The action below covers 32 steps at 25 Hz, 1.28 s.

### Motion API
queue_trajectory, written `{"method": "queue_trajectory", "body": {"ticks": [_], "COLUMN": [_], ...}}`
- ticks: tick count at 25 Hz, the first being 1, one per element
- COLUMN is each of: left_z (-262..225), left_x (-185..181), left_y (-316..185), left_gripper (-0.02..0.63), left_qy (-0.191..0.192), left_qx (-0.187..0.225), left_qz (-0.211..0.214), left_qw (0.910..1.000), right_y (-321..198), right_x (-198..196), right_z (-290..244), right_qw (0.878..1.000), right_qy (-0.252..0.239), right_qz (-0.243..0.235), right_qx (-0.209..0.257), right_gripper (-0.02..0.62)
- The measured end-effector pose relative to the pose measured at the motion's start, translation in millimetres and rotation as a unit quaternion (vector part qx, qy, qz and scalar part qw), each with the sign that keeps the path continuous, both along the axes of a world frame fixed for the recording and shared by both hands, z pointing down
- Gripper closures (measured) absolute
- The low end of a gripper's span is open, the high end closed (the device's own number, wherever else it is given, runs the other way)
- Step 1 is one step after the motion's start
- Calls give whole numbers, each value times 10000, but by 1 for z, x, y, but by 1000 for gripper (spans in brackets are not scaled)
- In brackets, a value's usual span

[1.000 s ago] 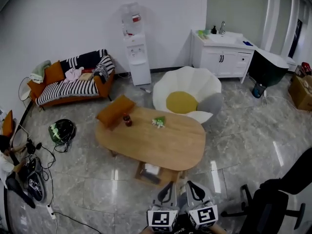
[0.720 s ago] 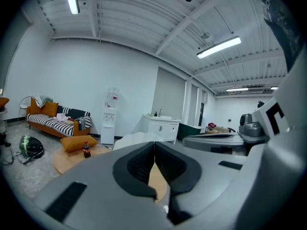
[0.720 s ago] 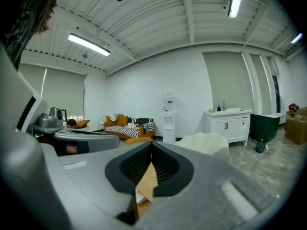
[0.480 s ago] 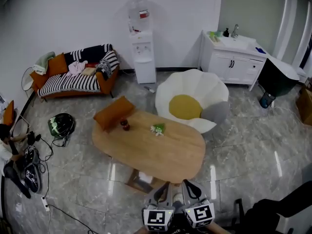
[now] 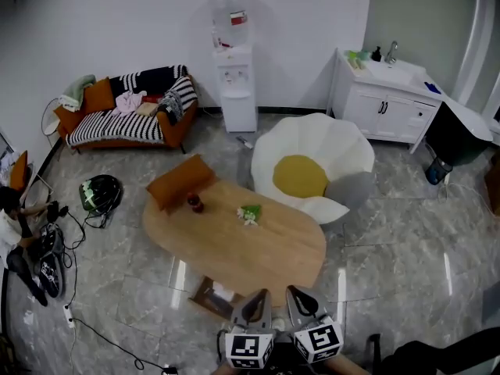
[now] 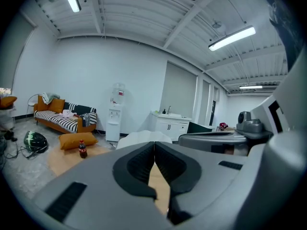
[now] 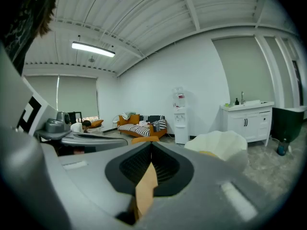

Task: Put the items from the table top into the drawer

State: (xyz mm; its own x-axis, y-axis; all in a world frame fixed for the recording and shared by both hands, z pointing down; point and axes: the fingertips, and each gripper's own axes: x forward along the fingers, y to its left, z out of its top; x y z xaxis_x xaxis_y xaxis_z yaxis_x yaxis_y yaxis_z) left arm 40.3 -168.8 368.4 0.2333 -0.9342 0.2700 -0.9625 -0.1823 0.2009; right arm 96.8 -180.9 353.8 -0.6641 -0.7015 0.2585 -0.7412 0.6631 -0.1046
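An oval wooden table (image 5: 258, 248) carries a small dark cola bottle (image 5: 193, 202), a green-and-white packet (image 5: 250, 213) and an orange cushion (image 5: 181, 180). Below its near edge a drawer (image 5: 212, 295) stands pulled out with something white inside. My left gripper (image 5: 255, 305) and right gripper (image 5: 302, 301) hang side by side at the bottom of the head view, short of the table and touching nothing. The left gripper (image 6: 154, 145) has its tips together, with the bottle (image 6: 82, 148) far ahead at the left. The right gripper (image 7: 151, 150) is shut and holds nothing.
A white flower-shaped chair (image 5: 312, 166) with a yellow seat stands behind the table. A striped sofa (image 5: 129, 119), a water dispenser (image 5: 237, 76) and a white sink cabinet (image 5: 391, 96) line the far wall. Cables and a helmet (image 5: 100, 194) lie on the floor at left, near a person (image 5: 12, 225).
The whole head view has shifted as I walk: the table and drawer sit a little more to the left. Both grippers kept their place at the bottom, still shut.
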Motion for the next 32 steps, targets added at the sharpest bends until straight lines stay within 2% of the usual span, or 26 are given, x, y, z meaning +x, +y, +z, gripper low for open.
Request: {"method": "queue_trajectory", "body": {"ticks": [8,17,20,32], "left_z": [1,1,2,16], "left_x": [1,-28,-40,-97], "left_y": [-33,-59,-68,-131], "left_gripper": [595,595,595,595], "left_qy": [5,-36,-7,15], "left_qx": [-56,4,-31,-179], "left_qz": [-266,-403,-377,-22], "left_qw": [9996,9992,9993,9998], "right_y": [-33,-59,-68,-129], "right_x": [-3,-14,-23,-73], "right_z": [3,15,17,25], "right_qw": [9992,9987,9982,9973], "right_qy": [-104,-84,-215,-108], "right_qz": [-303,-287,-147,454], "right_qx": [-237,-409,-541,-559], "right_gripper": [592,591,591,584]}}
